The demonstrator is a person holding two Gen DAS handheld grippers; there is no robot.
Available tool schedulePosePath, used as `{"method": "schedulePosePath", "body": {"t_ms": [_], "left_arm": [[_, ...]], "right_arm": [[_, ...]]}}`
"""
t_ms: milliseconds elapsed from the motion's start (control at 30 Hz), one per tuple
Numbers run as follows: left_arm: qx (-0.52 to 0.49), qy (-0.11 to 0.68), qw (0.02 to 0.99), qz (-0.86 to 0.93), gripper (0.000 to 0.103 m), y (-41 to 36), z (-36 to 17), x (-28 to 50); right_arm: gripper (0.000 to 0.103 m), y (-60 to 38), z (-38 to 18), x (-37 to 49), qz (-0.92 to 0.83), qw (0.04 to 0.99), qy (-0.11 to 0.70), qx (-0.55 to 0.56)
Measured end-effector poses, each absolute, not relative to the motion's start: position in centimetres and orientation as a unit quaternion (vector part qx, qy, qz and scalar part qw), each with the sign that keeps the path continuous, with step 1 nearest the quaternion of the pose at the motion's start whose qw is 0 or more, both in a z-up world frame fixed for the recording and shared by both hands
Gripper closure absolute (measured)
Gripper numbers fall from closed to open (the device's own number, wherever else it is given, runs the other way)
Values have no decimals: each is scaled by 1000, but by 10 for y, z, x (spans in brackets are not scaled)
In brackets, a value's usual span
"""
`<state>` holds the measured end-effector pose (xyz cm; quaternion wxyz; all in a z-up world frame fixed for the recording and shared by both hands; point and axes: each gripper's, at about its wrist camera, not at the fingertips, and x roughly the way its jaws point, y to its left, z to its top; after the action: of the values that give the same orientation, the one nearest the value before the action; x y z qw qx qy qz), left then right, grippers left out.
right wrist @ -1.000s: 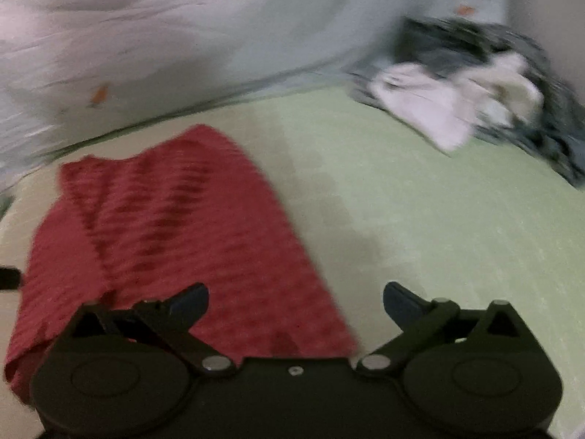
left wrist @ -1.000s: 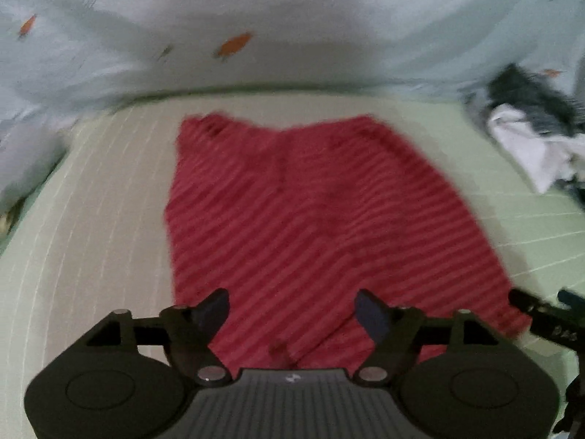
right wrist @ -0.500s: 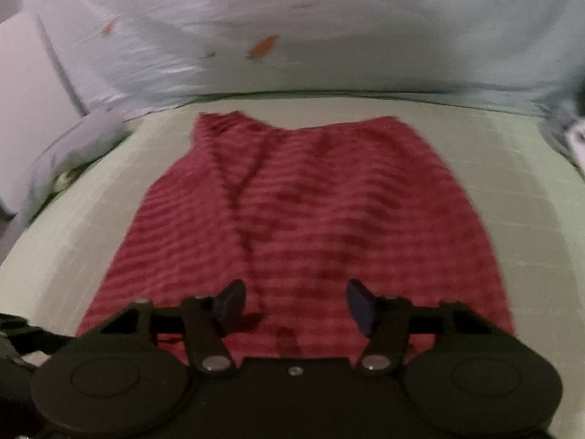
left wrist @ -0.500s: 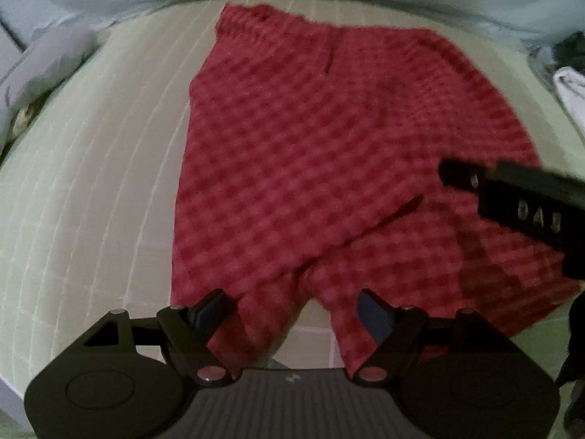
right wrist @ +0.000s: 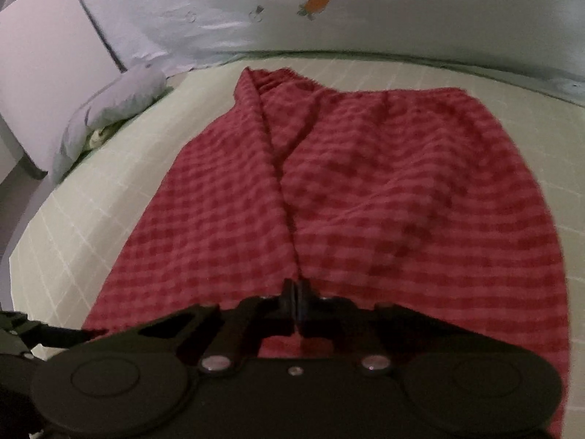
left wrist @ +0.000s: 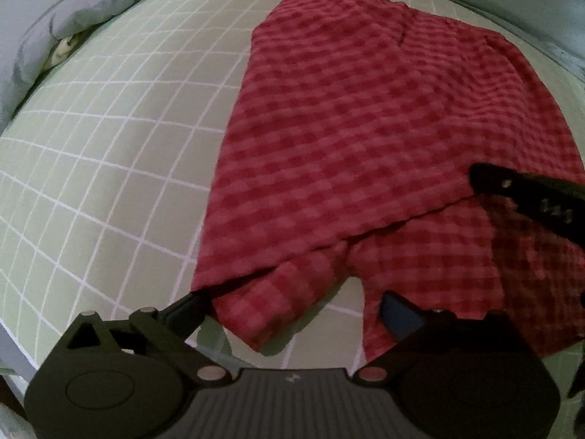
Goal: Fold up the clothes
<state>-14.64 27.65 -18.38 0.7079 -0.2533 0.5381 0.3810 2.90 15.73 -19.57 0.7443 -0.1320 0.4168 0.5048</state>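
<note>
Red checked shorts [left wrist: 358, 139] lie spread on a pale green grid-lined bed sheet [left wrist: 109, 139]. My left gripper [left wrist: 292, 307] is open at the near hem, and a turned-over leg corner lies between its fingers. In the left wrist view my right gripper [left wrist: 530, 197] reaches in over the right leg. In the right wrist view my right gripper [right wrist: 294, 303] is shut on the shorts [right wrist: 402, 190], and a raised ridge of cloth runs from the pinch up to the waistband. Part of the left gripper [right wrist: 22, 333] shows at the lower left.
A grey-blue pillow [left wrist: 91, 7] [right wrist: 117, 98] lies at the bed's far left corner. A light blue cloth with a carrot print [right wrist: 318, 0] hangs behind the bed. A white panel [right wrist: 47, 55] stands at the left. The bed edge drops off on the left.
My right gripper went from open to shut, pinching the red fabric into a ridge. My left gripper moved closer to the near hem, still open.
</note>
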Motion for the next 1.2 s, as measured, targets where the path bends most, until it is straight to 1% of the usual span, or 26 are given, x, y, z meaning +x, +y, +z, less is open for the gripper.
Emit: {"method": "schedulePosePath", "body": {"t_ms": [133,267,400,600,967,1200], "left_arm": [[-237,541,712,380,1,276,-183,-152],[-250,537,710,380,1,281,-185,-160],[-243,538,714,376,1,282,-186,-160],[-227,542,721,368,1,284,-187,-158],[-206,553,725,355,1,285,-188,-168],[-233,551,718,357,0,287,-189,-182]], "right_arm": [[102,142,-185,37,488,757,415,-124],[102,117,-175,44,458,778,415,-111],[102,86,-172,53,414,801,421,-100],[102,43,-173,52,360,817,442,-82],[102,0,-184,38,296,830,465,-84],[101,-6,-197,34,269,824,491,-87]]}}
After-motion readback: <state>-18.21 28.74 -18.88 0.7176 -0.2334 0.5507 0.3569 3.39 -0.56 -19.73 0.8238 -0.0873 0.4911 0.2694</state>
